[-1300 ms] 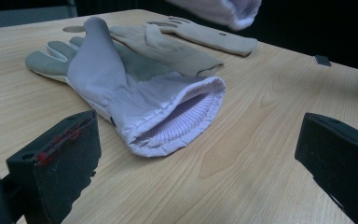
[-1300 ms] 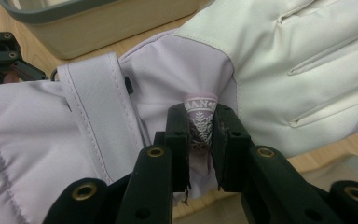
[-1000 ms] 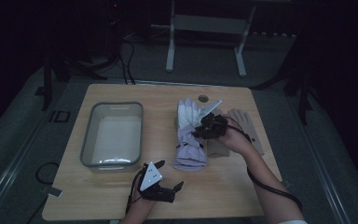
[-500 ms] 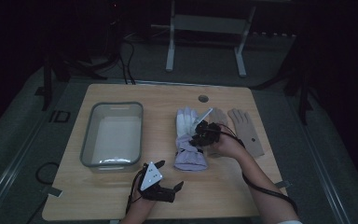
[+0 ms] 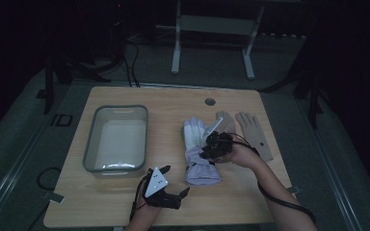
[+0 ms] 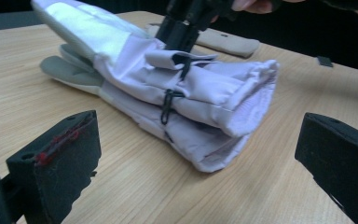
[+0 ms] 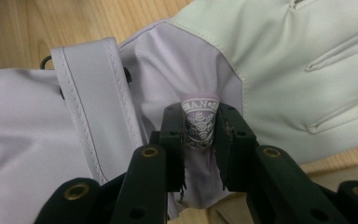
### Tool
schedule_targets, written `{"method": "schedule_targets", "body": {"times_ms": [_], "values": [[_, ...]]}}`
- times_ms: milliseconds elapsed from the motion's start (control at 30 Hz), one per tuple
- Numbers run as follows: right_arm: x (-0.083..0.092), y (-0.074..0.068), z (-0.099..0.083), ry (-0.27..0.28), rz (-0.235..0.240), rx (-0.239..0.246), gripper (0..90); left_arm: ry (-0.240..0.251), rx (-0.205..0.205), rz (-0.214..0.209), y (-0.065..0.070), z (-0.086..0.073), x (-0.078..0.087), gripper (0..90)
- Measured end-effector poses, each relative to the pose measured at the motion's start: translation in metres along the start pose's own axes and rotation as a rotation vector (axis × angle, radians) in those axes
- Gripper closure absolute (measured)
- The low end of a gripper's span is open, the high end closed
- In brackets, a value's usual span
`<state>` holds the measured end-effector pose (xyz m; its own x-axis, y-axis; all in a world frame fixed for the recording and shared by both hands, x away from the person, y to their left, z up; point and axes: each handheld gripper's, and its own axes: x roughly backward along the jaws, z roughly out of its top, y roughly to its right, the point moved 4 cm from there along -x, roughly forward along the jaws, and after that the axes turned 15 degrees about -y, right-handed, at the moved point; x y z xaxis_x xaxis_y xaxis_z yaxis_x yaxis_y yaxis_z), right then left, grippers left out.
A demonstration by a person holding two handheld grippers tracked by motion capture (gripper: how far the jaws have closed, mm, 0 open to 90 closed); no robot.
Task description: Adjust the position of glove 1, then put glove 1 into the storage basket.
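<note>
Since a second ago, the right gripper (image 5: pixel 213 144) has come lower and nearer to the person over the lilac ski glove (image 5: pixel 196 151), and its jaws have just been opening a little, though a small fold with a snowflake label (image 7: pixel 198 125) is pinched between them. Nearest to me, the left gripper (image 5: pixel 176 195) rests wide open on the table (image 5: pixel 241 202), holding nothing, its jaws facing the glove's cuff. The glove lies in the middle of the table, the clear bin (image 5: pixel 116 139) to its left, a tan glove (image 5: pixel 254 134) beyond. I think the pinch is thin; a deeper bite before lifting would be safer.
</note>
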<state>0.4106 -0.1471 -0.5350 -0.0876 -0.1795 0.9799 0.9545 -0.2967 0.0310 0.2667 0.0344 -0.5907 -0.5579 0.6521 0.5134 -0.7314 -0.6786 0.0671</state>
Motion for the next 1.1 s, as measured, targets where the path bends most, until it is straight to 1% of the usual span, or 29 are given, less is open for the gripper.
{"method": "schedule_targets", "body": {"times_ms": [100, 133, 167, 200, 233, 300, 333, 367, 400, 433, 467, 500, 533, 600, 633, 667, 700, 733, 767, 833, 900, 933, 967, 1000, 1033, 1067, 1100], "values": [[0.001, -0.001, -0.002, 0.013, -0.001, -0.006, 71.9, -0.004, 0.007, 0.011, -0.001, 0.0, 0.0, 0.4], [0.001, -0.002, -0.002, 0.026, 0.0, -0.011, 68.2, -0.003, 0.014, 0.013, -0.002, 0.0, 0.0, 0.4], [0.001, -0.002, -0.002, 0.026, 0.0, -0.011, 68.2, -0.001, 0.02, 0.01, -0.002, 0.0, 0.001, 0.4], [0.005, -0.003, -0.003, 0.058, 0.012, -0.033, 64.7, -0.004, 0.028, 0.02, -0.003, 0.001, 0.001, 0.4], [0.007, -0.004, -0.004, 0.074, 0.012, -0.036, 62.8, -0.002, 0.041, 0.024, -0.004, 0.001, 0.003, 0.4], [0.013, -0.007, -0.007, 0.111, 0.011, -0.06, 59.7, 0.0, 0.052, 0.04, -0.005, 0.001, 0.005, 0.4], [0.013, -0.007, -0.007, 0.111, 0.011, -0.06, 59.7, 0.0, 0.052, 0.04, -0.005, 0.001, 0.005, 0.4], [0.018, -0.01, -0.009, 0.139, 0.01, -0.068, 53.5, 0.003, 0.059, 0.045, -0.005, 0.002, 0.006, 0.4], [0.018, -0.01, -0.009, 0.139, 0.01, -0.068, 53.5, 0.001, 0.061, 0.051, -0.006, 0.002, 0.006, 0.4], [0.021, -0.011, -0.01, 0.157, 0.005, -0.077, 52.7, 0.003, 0.067, 0.059, -0.007, 0.002, 0.007, 0.4], [0.028, -0.012, -0.014, 0.184, -0.021, -0.114, 48.1, 0.001, 0.073, 0.063, -0.008, 0.003, 0.008, 0.4], [0.028, -0.012, -0.014, 0.184, -0.021, -0.114, 48.1, -0.014, 0.089, 0.068, -0.01, 0.003, 0.008, 0.4], [0.034, -0.01, -0.019, 0.205, -0.036, -0.157, 47.9, -0.019, 0.097, 0.065, -0.01, 0.004, 0.008, 0.4], [0.039, -0.009, -0.023, 0.218, -0.046, -0.189, 46.1, -0.034, 0.121, 0.056, -0.011, 0.005, 0.008, 0.4], [0.042, -0.008, -0.027, 0.233, -0.058, -0.209, 44.5, -0.039, 0.125, 0.05, -0.011, 0.005, 0.008, 0.4], [0.044, -0.007, -0.03, 0.239, -0.059, -0.23, 43.9, -0.047, 0.129, 0.039, -0.01, 0.007, 0.008, 0.4], [0.046, -0.006, -0.035, 0.249, -0.059, -0.261, 41.8, -0.049, 0.129, 0.037, -0.01, 0.008, 0.008, 0.4], [0.047, -0.005, -0.038, 0.257, -0.06, -0.28, 40.7, -0.046, 0.128, 0.034, -0.009, 0.011, 0.008, 0.4], [0.049, -0.003, -0.044, 0.277, -0.066, -0.312, 40.2, -0.056, 0.129, 0.027, -0.009, 0.013, 0.008, 0.4], [0.05, -0.002, -0.053, 0.297, -0.065, -0.368, 38.5, -0.055, 0.126, 0.019, -0.009, 0.017, 0.01, 0.4], [0.051, -0.001, -0.059, 0.314, -0.057, -0.406, 37.6, -0.064, 0.127, 0.008, -0.009, 0.022, 0.011, 0.4], [0.05, -0.001, -0.062, 0.316, -0.054, -0.421, 34.4, -0.062, 0.138, -0.008, -0.01, 0.025, 0.012, 0.4], [0.05, -0.001, -0.066, 0.324, -0.056, -0.441, 31.8, -0.075, 0.144, -0.021, -0.011, 0.027, 0.012, 0.4], [0.05, -0.001, -0.068, 0.333, -0.049, -0.453, 31.1, -0.09, 0.153, -0.028, -0.011, 0.03, 0.012, 0.4], [0.049, -0.002, -0.07, 0.35, -0.032, -0.468, 29.1, -0.113, 0.162, -0.029, -0.012, 0.033, 0.011, 0.4], [0.048, -0.002, -0.073, 0.366, -0.021, -0.483, 26.0, -0.125, 0.161, -0.035, -0.013, 0.035, 0.01, 0.4], [0.048, -0.002, -0.074, 0.373, -0.015, -0.479, 21.9, -0.136, 0.167, -0.043, -0.013, 0.038, 0.009, 0.4]]}}
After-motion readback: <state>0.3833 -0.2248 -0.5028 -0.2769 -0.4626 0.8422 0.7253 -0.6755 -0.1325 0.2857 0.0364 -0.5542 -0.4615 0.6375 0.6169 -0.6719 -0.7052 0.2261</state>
